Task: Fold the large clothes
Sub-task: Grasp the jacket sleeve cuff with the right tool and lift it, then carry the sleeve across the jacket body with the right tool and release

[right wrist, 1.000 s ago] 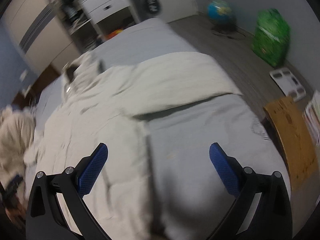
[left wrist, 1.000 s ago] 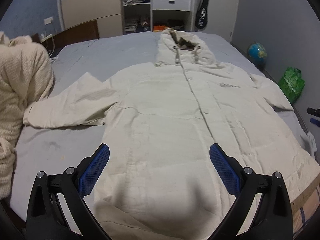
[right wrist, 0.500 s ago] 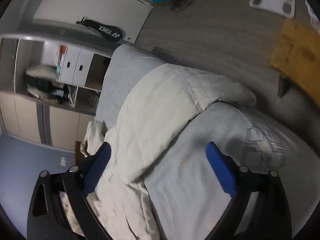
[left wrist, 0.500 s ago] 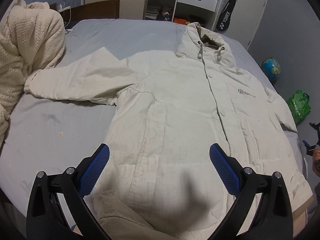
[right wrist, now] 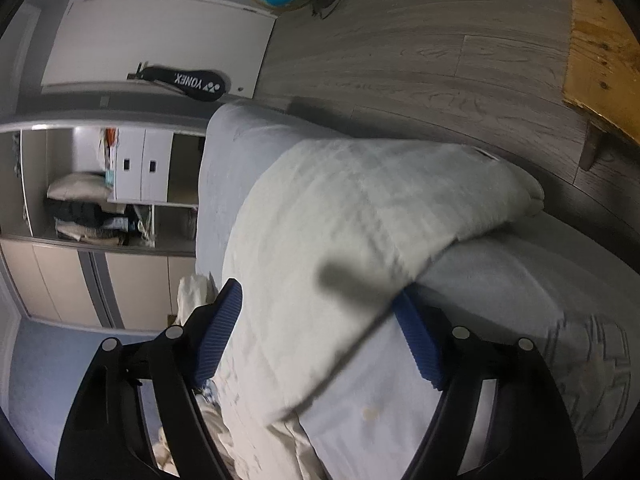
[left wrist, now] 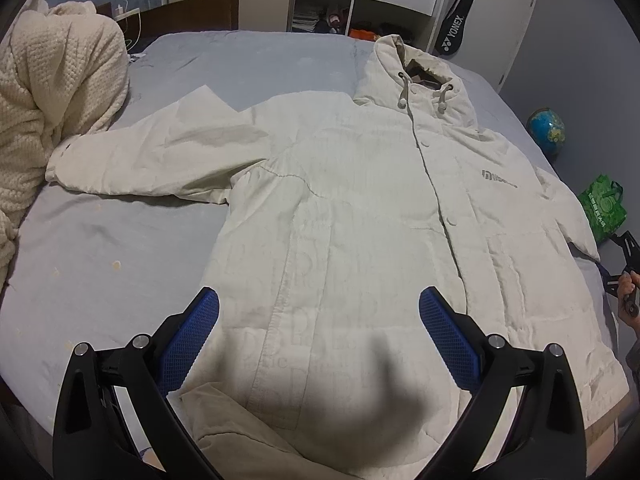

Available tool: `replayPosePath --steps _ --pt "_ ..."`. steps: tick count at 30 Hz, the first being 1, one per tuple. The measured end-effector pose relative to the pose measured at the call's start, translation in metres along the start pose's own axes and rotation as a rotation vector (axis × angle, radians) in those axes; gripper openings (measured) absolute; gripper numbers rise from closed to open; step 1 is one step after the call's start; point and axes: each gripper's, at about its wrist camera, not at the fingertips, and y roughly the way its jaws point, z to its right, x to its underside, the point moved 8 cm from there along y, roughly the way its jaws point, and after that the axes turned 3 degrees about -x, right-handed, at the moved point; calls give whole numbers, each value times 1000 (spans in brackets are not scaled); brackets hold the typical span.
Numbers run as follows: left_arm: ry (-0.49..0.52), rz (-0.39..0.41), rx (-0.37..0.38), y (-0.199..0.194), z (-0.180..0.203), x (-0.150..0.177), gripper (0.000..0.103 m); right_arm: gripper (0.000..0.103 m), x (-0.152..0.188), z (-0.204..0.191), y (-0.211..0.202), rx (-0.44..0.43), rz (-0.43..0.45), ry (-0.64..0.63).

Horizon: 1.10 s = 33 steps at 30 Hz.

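I see the bed [left wrist: 100, 248] carrying a cream coat [left wrist: 360, 216] spread flat, front up; the open wardrobe [right wrist: 100, 208] holds folded clothes; my left gripper [left wrist: 320, 336] hangs released above the hem; my right gripper [right wrist: 320, 336] straddles the sleeve [right wrist: 360, 216], jaws apart.

My left gripper [left wrist: 319, 334] hangs level with its blue-padded fingers [left wrist: 191, 336] spread wide, nothing between them. My right gripper [right wrist: 318, 332] is rolled hard onto its side, its fingers [right wrist: 418, 342] also parted wide. From the left wrist view I can see my right hand [left wrist: 629, 292] at the far edge, wrapped around the black frame of that gripper.
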Motion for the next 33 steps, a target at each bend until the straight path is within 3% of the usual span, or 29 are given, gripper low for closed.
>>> replayPosePath --steps 3,5,10,15,22,26,33 --pt "0 -6 -2 2 1 0 96 54 -12 6 3 17 24 33" --pt "1 -10 -3 3 0 0 96 32 -17 15 3 29 44 68" --pt "-1 -13 -3 5 0 0 96 11 -22 26 1 -5 86 91" --pt "-13 -7 11 6 -1 0 96 8 -21 2 -10 -72 137 61" --pt "-38 10 37 3 -3 -1 96 5 2 -88 -20 -194 146 -93" --pt "-44 22 51 0 -3 -2 96 4 30 -141 -14 -235 103 -194" --pt "-35 47 60 -5 -2 -4 96 3 122 -216 27 -225 -46 -414"
